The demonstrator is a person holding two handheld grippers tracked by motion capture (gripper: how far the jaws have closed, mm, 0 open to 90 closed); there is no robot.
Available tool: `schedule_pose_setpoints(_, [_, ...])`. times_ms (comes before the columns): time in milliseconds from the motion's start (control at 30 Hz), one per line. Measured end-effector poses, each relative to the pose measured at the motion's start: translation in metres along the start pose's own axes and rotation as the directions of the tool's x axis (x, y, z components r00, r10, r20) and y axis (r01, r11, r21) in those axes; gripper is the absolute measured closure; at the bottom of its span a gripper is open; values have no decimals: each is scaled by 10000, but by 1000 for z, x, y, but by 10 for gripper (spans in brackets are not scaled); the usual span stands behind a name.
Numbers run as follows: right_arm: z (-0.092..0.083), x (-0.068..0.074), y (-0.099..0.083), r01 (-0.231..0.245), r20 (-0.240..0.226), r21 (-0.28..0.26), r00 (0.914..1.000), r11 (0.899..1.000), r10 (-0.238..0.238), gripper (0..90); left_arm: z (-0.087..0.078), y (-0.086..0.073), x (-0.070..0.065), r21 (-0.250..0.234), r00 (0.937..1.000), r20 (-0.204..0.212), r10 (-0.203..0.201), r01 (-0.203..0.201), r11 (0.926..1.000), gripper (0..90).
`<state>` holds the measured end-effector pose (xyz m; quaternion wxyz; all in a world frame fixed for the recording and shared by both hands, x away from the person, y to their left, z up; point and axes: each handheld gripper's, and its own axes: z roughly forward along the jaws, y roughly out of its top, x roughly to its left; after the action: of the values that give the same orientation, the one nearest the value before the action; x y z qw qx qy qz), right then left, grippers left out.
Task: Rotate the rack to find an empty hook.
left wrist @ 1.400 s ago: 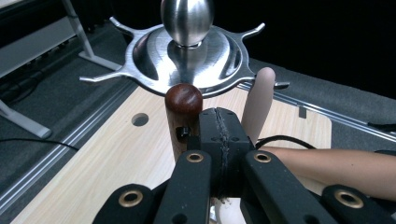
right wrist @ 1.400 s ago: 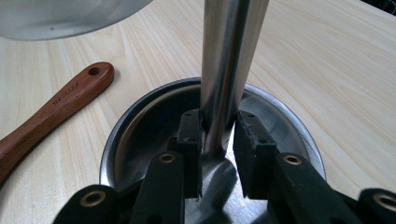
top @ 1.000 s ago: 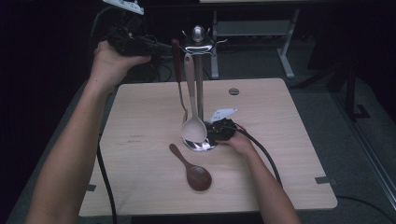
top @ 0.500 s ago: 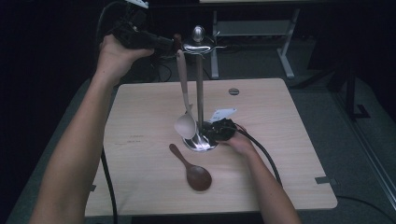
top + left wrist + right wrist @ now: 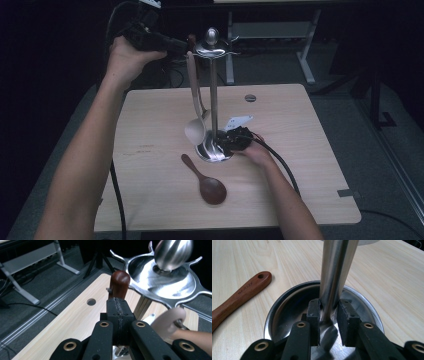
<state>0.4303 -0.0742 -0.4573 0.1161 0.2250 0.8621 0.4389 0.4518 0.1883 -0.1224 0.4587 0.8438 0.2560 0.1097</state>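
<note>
The stand's post [image 5: 334, 277] is clamped near its base [image 5: 215, 151] by the right gripper [image 5: 329, 315]. A spoon's dark handle tip [image 5: 119, 283] is pinched in the closed left gripper [image 5: 117, 312], beside the stand's top hooks [image 5: 162, 282]; a pale spoon [image 5: 196, 127] is seen alongside the post, its hold unclear. A second spoon [image 5: 205, 181] lies on the table [image 5: 310, 150]. Risks: the handle may slip from so shallow a pinch, or the stand may be tipped if the hook is knocked.
</note>
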Motion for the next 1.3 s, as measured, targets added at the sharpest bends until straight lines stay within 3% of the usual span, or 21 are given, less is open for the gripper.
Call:
schedule_pose_setpoints(200, [-3,-1,3,-251,-77,151,9997,9996,252,713,-9,-19,0,224,9998,-166,-73,77,9997,900])
schedule_pose_setpoints(267, [-10,-5,3,-597,-321,-68,9977,9982,594,604,-14,-28,0,301,9996,-254,-96,104,9995,900])
schedule_pose_setpoints(467, [-37,-7,5,-1163,-465,-5,9921,9932,1162,446,-23,-58,0,462,9988,-365,-321,337,9984,900])
schedule_pose_setpoints(633, [-58,0,3,-1340,-378,89,9902,9909,1342,451,-24,-87,-6,666,9982,-400,-442,468,9967,900])
schedule_pose_setpoints(733, [-68,8,1,-1400,-382,399,9892,9894,1415,450,-22,-105,-12,813,9984,-369,-431,460,9956,900])
schedule_pose_setpoints(800, [-74,13,-1,-1305,-218,336,9911,9909,1313,440,-20,-117,-16,947,9985,-351,-411,443,9945,900])
schedule_pose_setpoints(967, [-84,23,-11,-1438,100,451,9896,9886,1435,354,-12,-151,-27,1150,9978,-394,-533,576,9917,900])
schedule_pose_setpoints(1300, [-109,35,-34,-2135,313,270,9766,9766,2126,272,17,-217,-39,1358,9910,-39,-1341,1333,9817,900])
